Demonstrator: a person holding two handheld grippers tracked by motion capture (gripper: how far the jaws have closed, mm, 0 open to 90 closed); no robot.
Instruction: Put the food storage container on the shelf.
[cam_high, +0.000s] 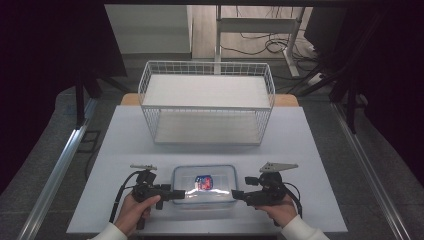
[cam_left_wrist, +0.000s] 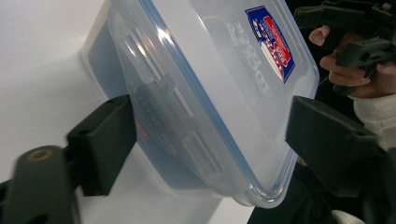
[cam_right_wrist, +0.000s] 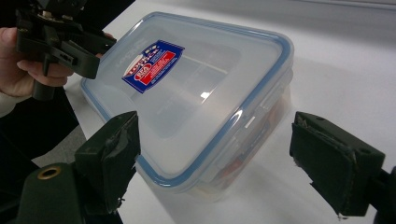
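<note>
High view – container: a clear plastic lidded container (cam_high: 204, 186) lies near the front edge of the pale surface (cam_high: 300, 150), between the two hands.
High view – grippers: the left hand-held gripper (cam_high: 181, 194) and the right hand-held gripper (cam_high: 236, 194) point inward at the container's short ends; whether they touch it cannot be told here.
High view – basket: a white wire basket (cam_high: 207, 101) with two flat shelves stands farther back, well apart from the container.
Left gripper view – state: the jaws stand spread, one on either side of the container's end, not pinching it.
Left gripper view – materials: the lid is smooth, glossy, translucent, with a blue seal line round rounded corners, a moulded latch flap on the end, and a red-and-blue label (cam_left_wrist: 272, 41).
Right gripper view – state: the jaws are wide apart, straddling the near corner without contact; their black pads look rough and worn at the edges.
Right gripper view – contents: something reddish shows dimly through the wall; what it is cannot be told.
Judged step: probably a two-sided hold on the container.
How to do it well: the plastic looks slick, so each side should bite on the rim or latch flap, level and together, to avoid tilting or skidding.
</note>
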